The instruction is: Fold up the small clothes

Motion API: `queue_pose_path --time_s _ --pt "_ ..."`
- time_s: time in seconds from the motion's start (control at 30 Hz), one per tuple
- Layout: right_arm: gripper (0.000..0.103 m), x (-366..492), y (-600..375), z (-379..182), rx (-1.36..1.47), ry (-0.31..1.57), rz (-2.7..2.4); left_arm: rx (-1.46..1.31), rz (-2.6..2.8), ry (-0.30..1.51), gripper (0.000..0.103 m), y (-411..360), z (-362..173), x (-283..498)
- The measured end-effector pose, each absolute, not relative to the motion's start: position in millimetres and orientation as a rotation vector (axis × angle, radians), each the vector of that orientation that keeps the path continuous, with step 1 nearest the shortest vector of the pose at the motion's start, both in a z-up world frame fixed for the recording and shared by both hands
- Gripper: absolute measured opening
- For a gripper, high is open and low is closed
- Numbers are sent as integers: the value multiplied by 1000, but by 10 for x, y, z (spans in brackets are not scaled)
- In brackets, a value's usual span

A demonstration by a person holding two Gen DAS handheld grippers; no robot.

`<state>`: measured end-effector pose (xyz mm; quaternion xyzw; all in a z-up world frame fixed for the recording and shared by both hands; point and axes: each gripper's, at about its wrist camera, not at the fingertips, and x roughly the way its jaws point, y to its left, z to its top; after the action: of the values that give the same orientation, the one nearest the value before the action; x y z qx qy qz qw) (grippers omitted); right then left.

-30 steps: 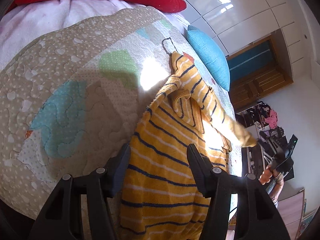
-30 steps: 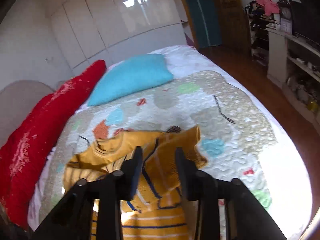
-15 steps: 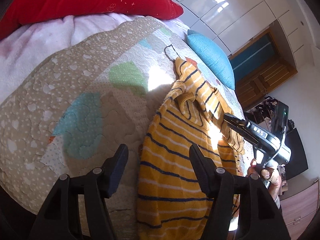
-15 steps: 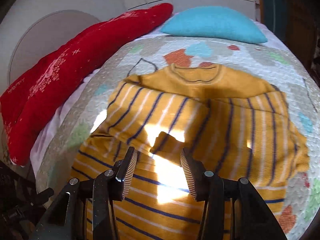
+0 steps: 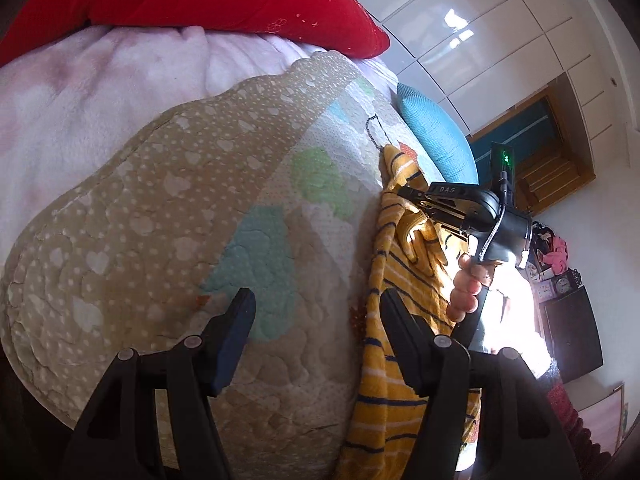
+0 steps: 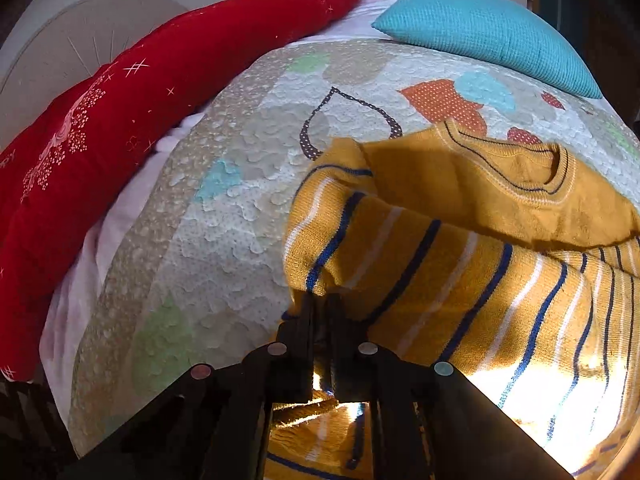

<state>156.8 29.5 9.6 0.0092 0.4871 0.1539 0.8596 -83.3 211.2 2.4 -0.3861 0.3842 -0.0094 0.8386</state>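
A mustard sweater with navy and white stripes (image 6: 460,280) lies on the patchwork quilt (image 6: 240,200), its sleeves folded across the body. My right gripper (image 6: 320,300) is shut on the folded sleeve edge at the sweater's left side. In the left wrist view that same gripper (image 5: 402,193) pinches the fabric, with a person's hand (image 5: 464,284) on its handle. My left gripper (image 5: 316,298) is open over bare quilt (image 5: 160,200). The sweater (image 5: 372,380) lies by its right finger, and nothing is between the pads.
A long red pillow (image 6: 100,140) and a turquoise cushion (image 6: 480,32) lie at the head of the bed. A pink blanket (image 5: 80,100) shows under the quilt's edge. White wardrobe doors (image 5: 480,40) and a wooden door stand beyond the bed.
My right gripper dropped to the sweater's left edge and shut on the folded sleeve. My left gripper slid sideways off the sweater, so quilt now lies between its fingers.
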Motion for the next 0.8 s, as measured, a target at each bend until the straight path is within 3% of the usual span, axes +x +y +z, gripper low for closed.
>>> queue_pose_path --time_s 0.17,0.2,0.3,0.4,0.47,0.53,0.6,0.8 --pt "7 1645 764 98 -14 1018 367 -843 -15 799 63 2237 -9 -896" --pt "1 1660 874 63 -14 1026 389 -838 -11 798 63 2239 -2 -902" --pt "2 1724 1158 -173 20 1135 468 -820 8 802 63 2214 32 -931" --pt "4 1638 1198 -181 36 1114 475 -803 18 802 64 2184 86 -979" --pt "14 1516 1094 -86 94 1119 531 -788 26 799 68 2175 113 -983" --pt "39 1362 883 64 121 1102 554 -779 27 801 69 2134 140 -1003" --pt "49 1210 548 218 153 1083 576 -771 17 802 69 2066 177 -1006" --pt "53 742 -924 525 112 1038 420 -645 2 797 69 1752 370 -1007"
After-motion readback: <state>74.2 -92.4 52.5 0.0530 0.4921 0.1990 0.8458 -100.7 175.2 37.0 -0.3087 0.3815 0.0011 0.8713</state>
